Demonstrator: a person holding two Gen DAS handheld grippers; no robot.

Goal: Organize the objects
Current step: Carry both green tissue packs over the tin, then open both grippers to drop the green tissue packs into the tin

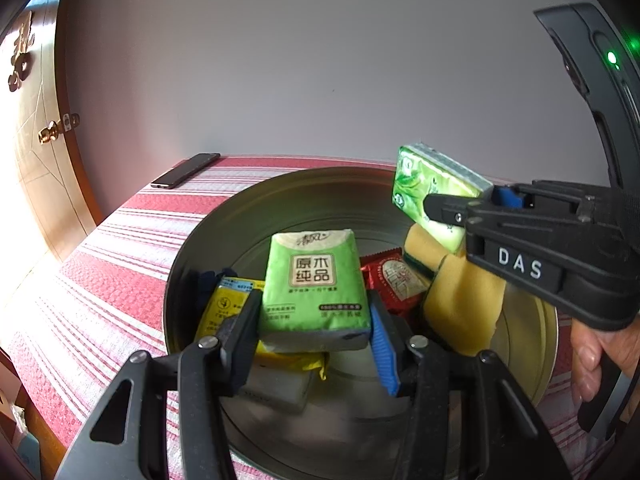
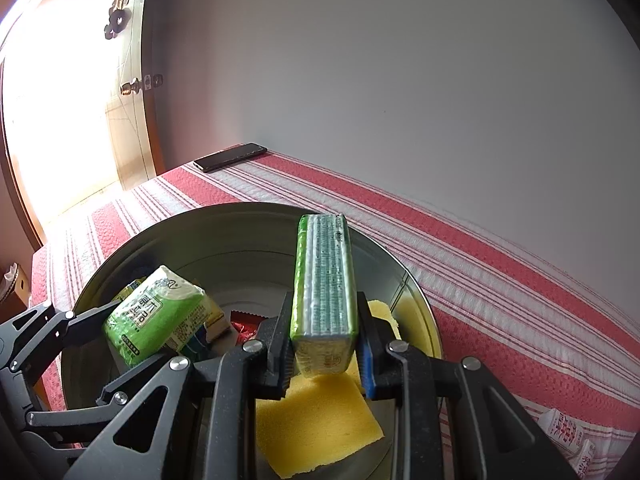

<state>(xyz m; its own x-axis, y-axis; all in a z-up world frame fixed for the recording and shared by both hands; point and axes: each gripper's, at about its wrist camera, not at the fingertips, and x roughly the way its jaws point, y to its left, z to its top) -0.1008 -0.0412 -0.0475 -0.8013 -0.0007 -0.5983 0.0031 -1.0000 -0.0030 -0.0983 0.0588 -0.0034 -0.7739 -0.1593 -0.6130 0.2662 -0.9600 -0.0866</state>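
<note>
**Two tissue packs are hanging over the tin, each in a narrow pinch**

The left claw [image 1: 316, 320] is gripping a light green tissue pack [image 1: 314, 288] by its two side edges, its fingers closed in on the soft wrapper, and is holding it above the round metal tin [image 1: 192, 248] standing on the red-and-white striped bench [image 1: 100, 264]. The right claw [image 2: 324, 356] is clamping a darker green tissue pack [image 2: 324, 280] on edge, upright, over the right part of the tin.

Both packs are soft and slippery, so either one is likely to be squeezing thinner and sliding out; the left pack is sitting only at the fingertips, and a tilt could be letting it drop onto the yellow packet [image 1: 228, 300] below. The two claws are also working close together over one tin, so a careless swing could be knocking pack against pack or catching the rim. Whether the packs are going in or coming out, I cannot tell.

The left wrist view is showing the tin's contents: the yellow packet, a red sachet [image 1: 394, 280] and a yellow sponge [image 1: 464, 304], plus the person's fingers on the right handle. The right wrist view is hiding most of that behind the claws, but is showing the dark pack's printed narrow edge, the sponge directly beneath it, and white red-lettered packets [image 2: 568, 436] lying on the bench at the near right. Both are showing a dark phone [image 2: 230, 157] at the far end.
</note>
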